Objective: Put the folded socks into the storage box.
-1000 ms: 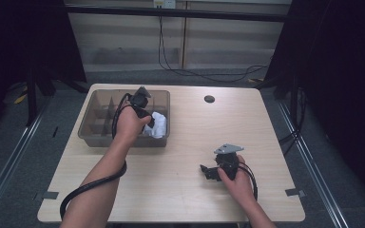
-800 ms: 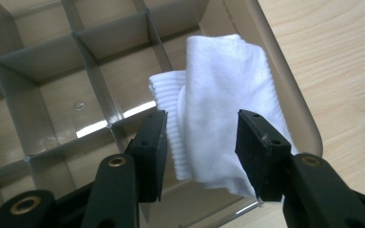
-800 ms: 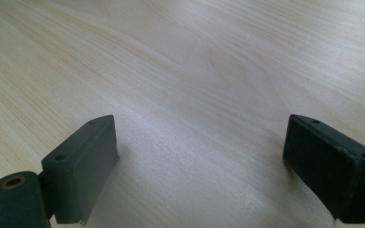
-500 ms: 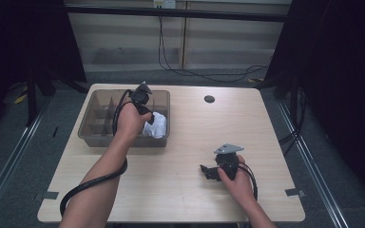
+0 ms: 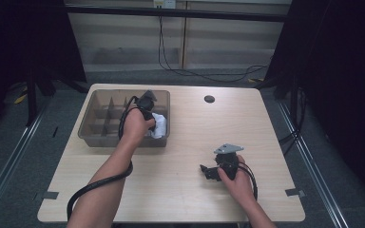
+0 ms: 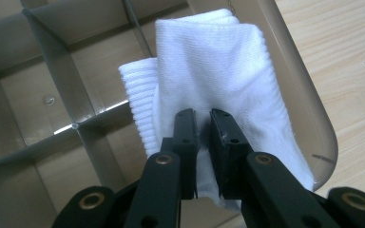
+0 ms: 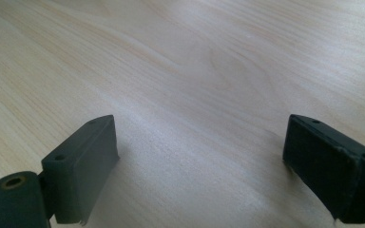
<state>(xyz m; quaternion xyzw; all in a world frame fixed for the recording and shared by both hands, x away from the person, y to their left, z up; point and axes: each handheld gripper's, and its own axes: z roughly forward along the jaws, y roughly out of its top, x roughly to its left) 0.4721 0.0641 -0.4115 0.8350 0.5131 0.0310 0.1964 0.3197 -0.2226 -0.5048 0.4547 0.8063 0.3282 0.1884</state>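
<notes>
Nearest you, your right gripper (image 5: 208, 173) rests low on the bare table (image 5: 180, 190), its jaws spread wide with nothing between them; in the right gripper view you see pale wood grain under the two black pads (image 7: 83, 166). Further out, your left gripper (image 6: 203, 124) is over the divided bin (image 5: 91, 128), its jaws pinched nearly together on a fold of the white sock (image 6: 218, 80). That sock sits at the bin's right end, in the compartment by the rounded wall, one ribbed edge draped across a divider (image 6: 100, 111). Judging by this, the placing looks close to done: the cloth is inside the bin, and what remains for you is to let go and draw the left gripper clear. Whether the sock has fully settled on the compartment floor is hard to tell, since your hand (image 5: 135, 126) covers much of it from above. The other compartments that can be seen hold nothing. Past the bin, a small dark round disc (image 5: 209, 99) lies near the table's far edge. Beyond that, cables (image 5: 195, 71) hang and trail along a pale wall panel, with dark curtains at both sides and grey floor around the table.
</notes>
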